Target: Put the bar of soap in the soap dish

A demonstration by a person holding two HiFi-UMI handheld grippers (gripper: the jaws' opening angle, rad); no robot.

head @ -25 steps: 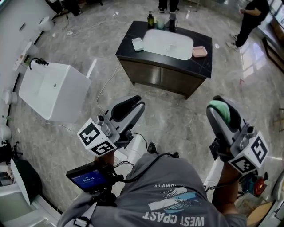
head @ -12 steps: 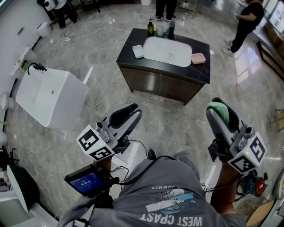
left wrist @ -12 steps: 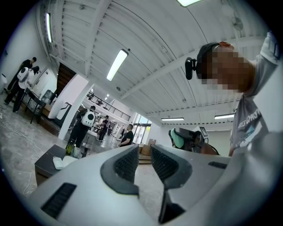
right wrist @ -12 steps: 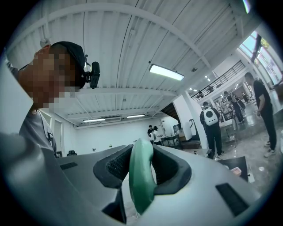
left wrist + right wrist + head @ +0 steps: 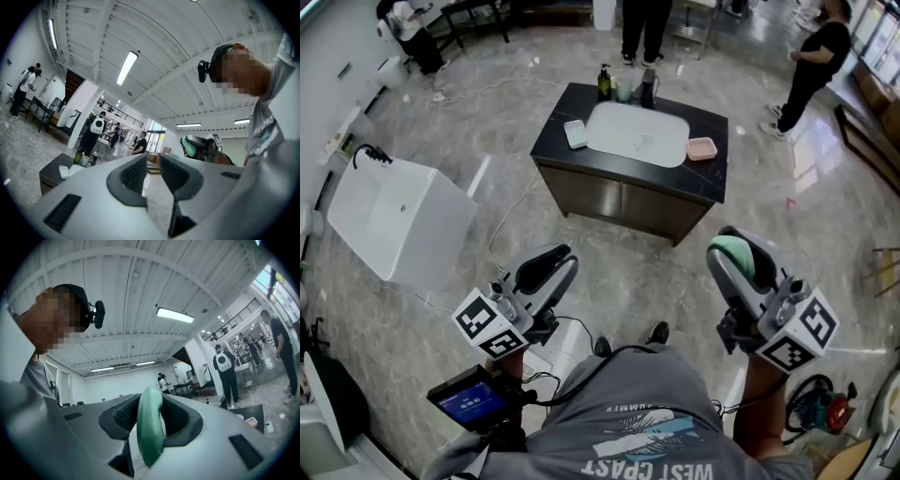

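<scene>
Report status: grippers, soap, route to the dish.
Right gripper shut on soap. Left gripper empty, jaws slightly apart. Pink dish on vanity, ahead across the floor. Cable left of route.

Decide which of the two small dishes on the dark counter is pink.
The pink dish lies right of the white basin, near the right end of the counter; the whitish dish lies left of the basin.

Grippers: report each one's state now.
Left gripper: jaws slightly apart, empty.
Right gripper: closed on the green bar of soap.
</scene>
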